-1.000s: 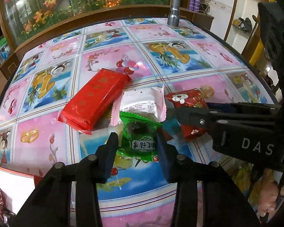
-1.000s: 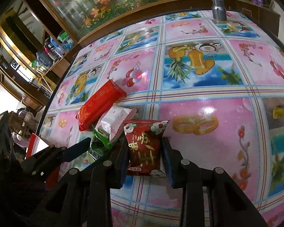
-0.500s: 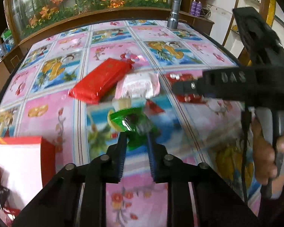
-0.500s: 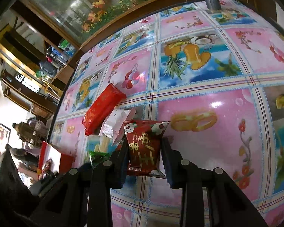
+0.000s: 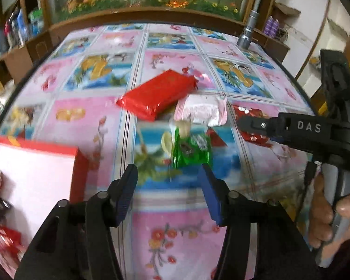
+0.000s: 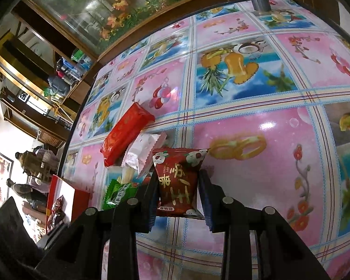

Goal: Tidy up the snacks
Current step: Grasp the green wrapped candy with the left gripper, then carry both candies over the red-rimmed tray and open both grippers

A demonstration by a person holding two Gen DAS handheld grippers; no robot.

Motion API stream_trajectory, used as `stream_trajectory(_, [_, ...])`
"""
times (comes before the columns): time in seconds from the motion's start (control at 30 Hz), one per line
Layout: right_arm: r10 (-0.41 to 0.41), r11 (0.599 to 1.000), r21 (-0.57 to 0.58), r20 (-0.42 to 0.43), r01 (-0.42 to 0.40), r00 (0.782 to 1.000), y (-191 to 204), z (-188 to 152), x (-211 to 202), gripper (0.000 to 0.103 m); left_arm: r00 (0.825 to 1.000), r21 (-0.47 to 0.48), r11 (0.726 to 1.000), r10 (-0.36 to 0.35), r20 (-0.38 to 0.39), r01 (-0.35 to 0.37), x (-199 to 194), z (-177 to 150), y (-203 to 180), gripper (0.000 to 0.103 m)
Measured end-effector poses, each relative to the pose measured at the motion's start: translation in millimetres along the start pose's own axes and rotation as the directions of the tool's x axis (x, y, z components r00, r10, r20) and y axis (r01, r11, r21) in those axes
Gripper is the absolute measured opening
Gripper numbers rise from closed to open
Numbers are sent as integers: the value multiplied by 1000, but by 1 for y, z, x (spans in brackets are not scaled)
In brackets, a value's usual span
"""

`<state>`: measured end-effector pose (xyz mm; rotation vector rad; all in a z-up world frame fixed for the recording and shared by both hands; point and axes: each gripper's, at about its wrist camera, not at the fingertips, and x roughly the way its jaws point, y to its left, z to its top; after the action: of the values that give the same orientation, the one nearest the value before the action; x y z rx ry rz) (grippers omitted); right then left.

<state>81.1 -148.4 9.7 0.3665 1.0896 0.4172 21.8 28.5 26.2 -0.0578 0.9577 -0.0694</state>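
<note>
Right gripper (image 6: pixel 177 193): pads clamped on dark red snack packet (image 6: pixel 176 182).
Left gripper (image 5: pixel 169 193): jaws opening, nothing between; green packet (image 5: pixel 190 150) just beyond, blurred.
Red box (image 5: pixel 35 163): cut off at left edge, contents unreadable.

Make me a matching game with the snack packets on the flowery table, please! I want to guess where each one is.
Things:
1. green packet
2. dark red packet with flowers
3. long red packet
4. pink and white packet

Places:
A. farthest back of the four
B. between the right gripper's jaws
C. just beyond the left gripper's opening jaws, not held
D. tucked beside the long red one

Pairs: 1-C, 2-B, 3-A, 4-D
</note>
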Motion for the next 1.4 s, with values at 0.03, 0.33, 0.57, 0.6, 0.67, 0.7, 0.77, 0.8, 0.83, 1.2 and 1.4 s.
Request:
stream_trajectory(0.03, [0, 1000, 2, -2, 0, 1000, 0, 0, 0, 33, 1000, 14, 1000, -11, -10, 11, 2, 1, -2, 60])
stream_trajectory(0.33, [6, 1000, 2, -9, -6, 1000, 3, 0, 3, 33, 1000, 100, 995, -12, -7, 12, 23, 16, -28, 48])
stream_trajectory(0.57, [5, 1000, -7, -11, -5, 1000, 4, -1, 3, 33, 1000, 123, 992, -25, -1, 25, 23, 10, -24, 31])
stream_trajectory(0.6, [4, 1000, -9, -10, -5, 1000, 4, -1, 3, 33, 1000, 120, 992, -31, -2, 31, 23, 10, -23, 30])
stream_trajectory(0.67, [3, 1000, -16, -7, -3, 1000, 5, -2, 3, 33, 999, 108, 993, -42, -1, 42, 20, 9, -20, 30])
stream_trajectory(0.7, [3, 1000, -18, -7, -3, 1000, 7, -2, 4, 33, 999, 101, 994, -46, 2, 45, 18, 8, -18, 30])
stream_trajectory(0.77, [9, 1000, -21, -6, -9, 1000, 8, -2, 4, 33, 998, 90, 995, -53, 17, 52, 9, 6, -14, 30])
stream_trajectory(0.8, [12, 1000, -23, -7, -13, 1000, 9, -3, 5, 33, 998, 89, 995, -53, 24, 51, 6, 4, -12, 30])
stream_trajectory(0.83, [16, 999, -28, -9, -16, 1000, 9, -3, 5, 33, 998, 88, 995, -51, 32, 48, 2, 4, -11, 30])
stream_trajectory(1.2, [170, 980, -94, -84, -178, 982, 39, -17, 1, 33, 986, -12, 1000, 30, 163, -28, -90, -31, 50, 30])
stream_trajectory(1.4, [352, 910, -175, -149, -375, 924, 89, -44, 3, 32, 965, -136, 979, 176, 192, -152, -124, -50, 118, 31])
